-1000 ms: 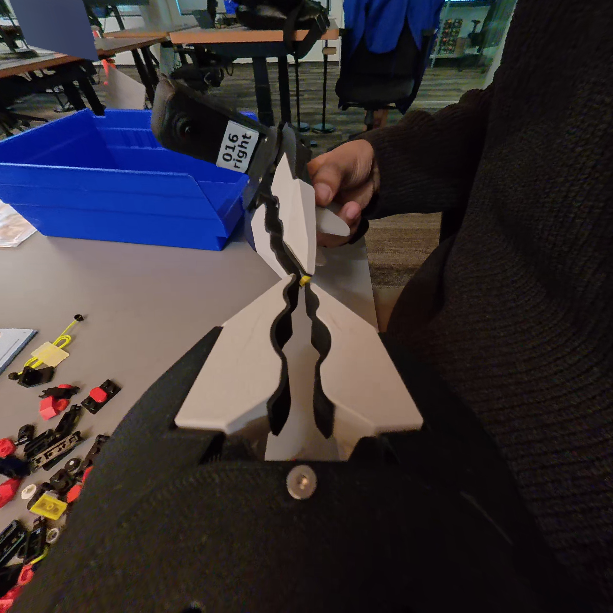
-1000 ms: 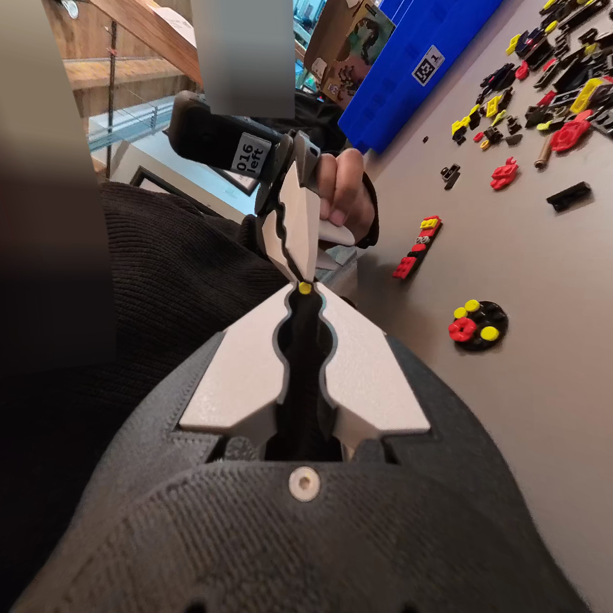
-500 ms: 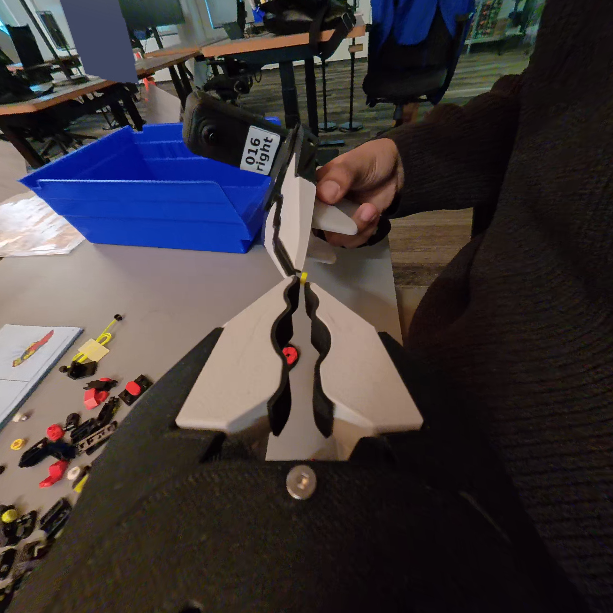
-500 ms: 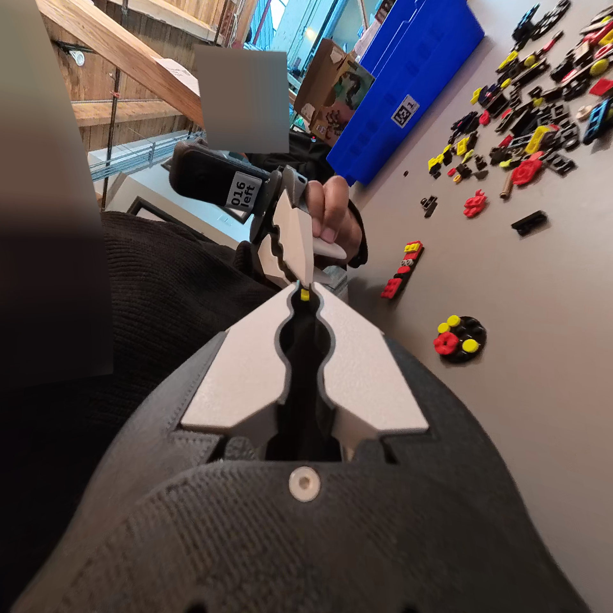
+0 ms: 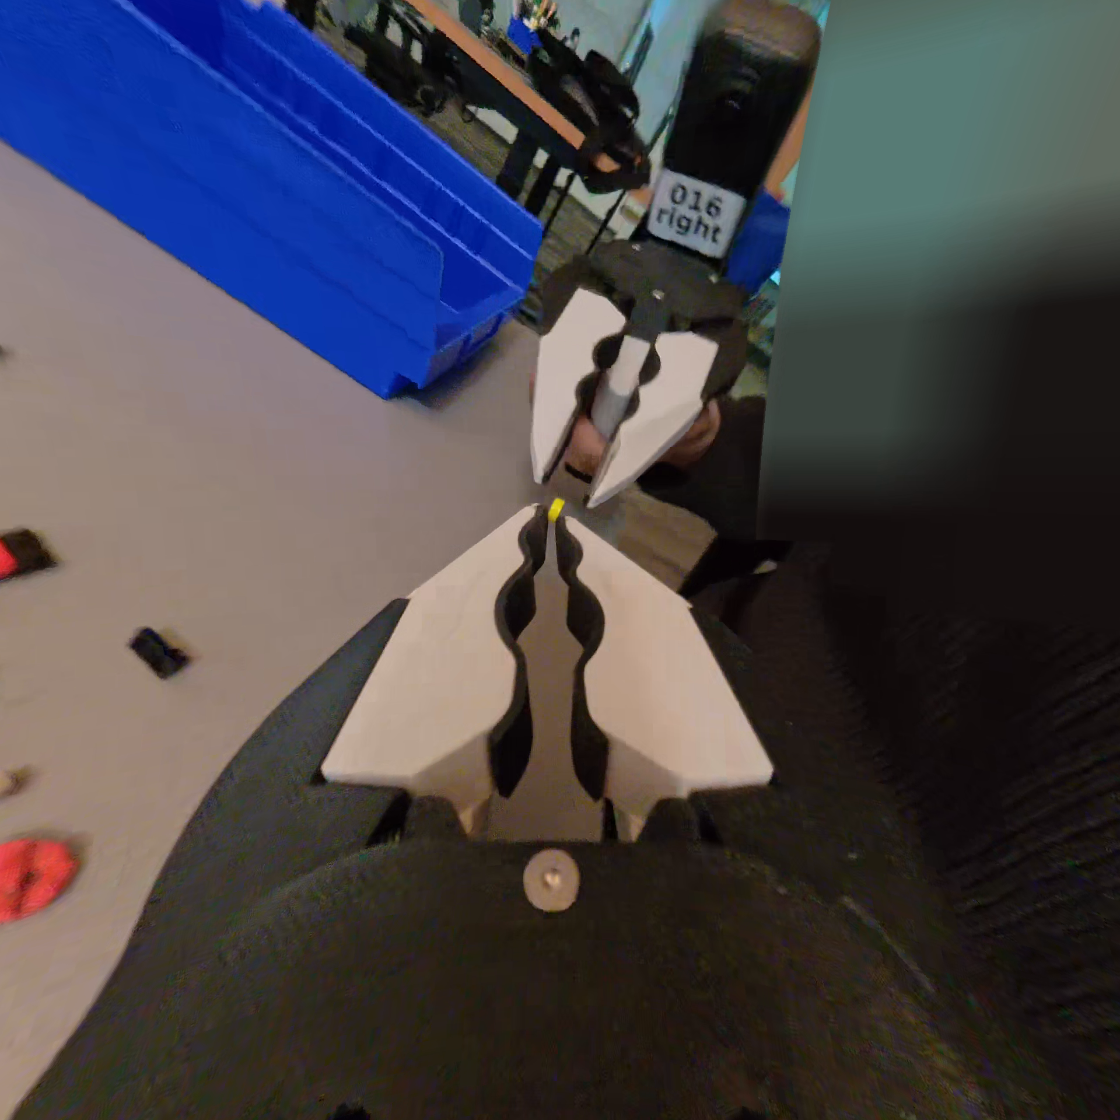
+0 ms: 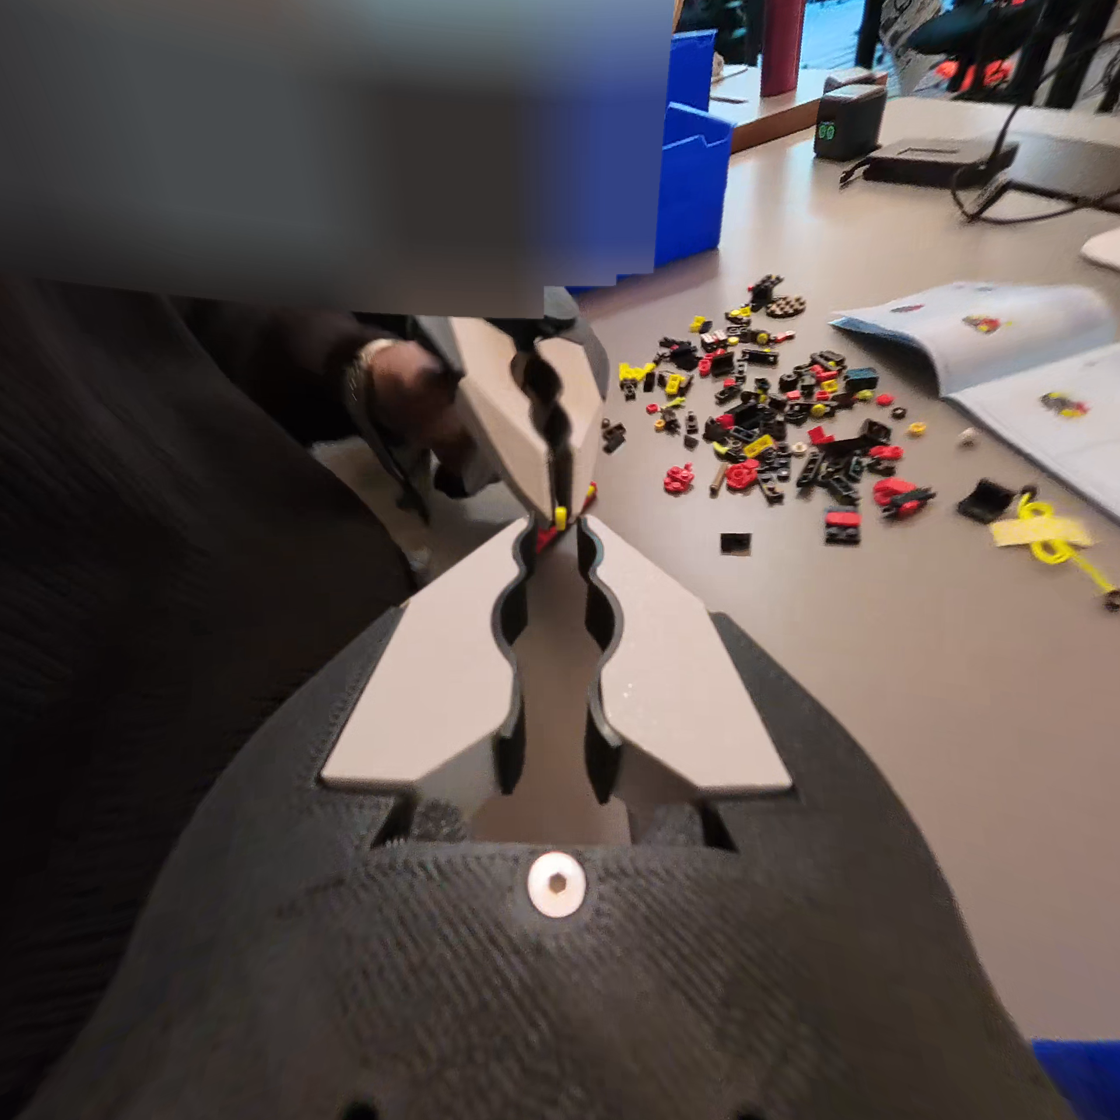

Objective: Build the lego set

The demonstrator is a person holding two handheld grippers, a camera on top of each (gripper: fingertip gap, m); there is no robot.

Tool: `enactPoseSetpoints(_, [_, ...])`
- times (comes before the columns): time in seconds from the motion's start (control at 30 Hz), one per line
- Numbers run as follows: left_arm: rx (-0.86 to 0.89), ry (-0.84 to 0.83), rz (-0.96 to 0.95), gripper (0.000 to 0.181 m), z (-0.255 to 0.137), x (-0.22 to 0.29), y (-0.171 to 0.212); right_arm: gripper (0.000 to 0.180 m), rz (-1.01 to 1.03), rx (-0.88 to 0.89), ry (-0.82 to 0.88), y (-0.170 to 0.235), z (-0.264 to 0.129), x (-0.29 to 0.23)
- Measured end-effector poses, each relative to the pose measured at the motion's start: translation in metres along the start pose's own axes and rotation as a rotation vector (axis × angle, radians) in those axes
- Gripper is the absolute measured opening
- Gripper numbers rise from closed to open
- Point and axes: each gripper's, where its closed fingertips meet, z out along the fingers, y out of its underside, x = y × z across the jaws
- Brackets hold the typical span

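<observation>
Left gripper [image 5: 550, 522] pinched tiny yellow piece [image 5: 554, 508] at tips; right gripper [image 5: 563, 492] spread, just beyond it.

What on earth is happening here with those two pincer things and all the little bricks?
A person holds a two-finger gripper in each hand and is building a Lego set. The left gripper is shut on a tiny yellow piece at its tips, held above the grey table. The right gripper faces it tip to tip, open and not gripping anything. Loose black, red and yellow pieces lie scattered on the table beside an open instruction booklet, with a blue bin behind.
</observation>
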Motion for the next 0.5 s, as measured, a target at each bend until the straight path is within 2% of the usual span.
enactPoseSetpoints(0.13, [0.012,0.038,-0.123,0.0,-0.0012,-0.0039,0.0002,0.005,-0.029,-0.03,0.021,0.0042,0.0036,0.0007])
enactPoseSetpoints(0.5, [-0.016,0.041,-0.115,0.0,0.0021,-0.002,0.0052,0.001,0.027,-0.048,-0.015,0.0095,0.0054,0.0001])
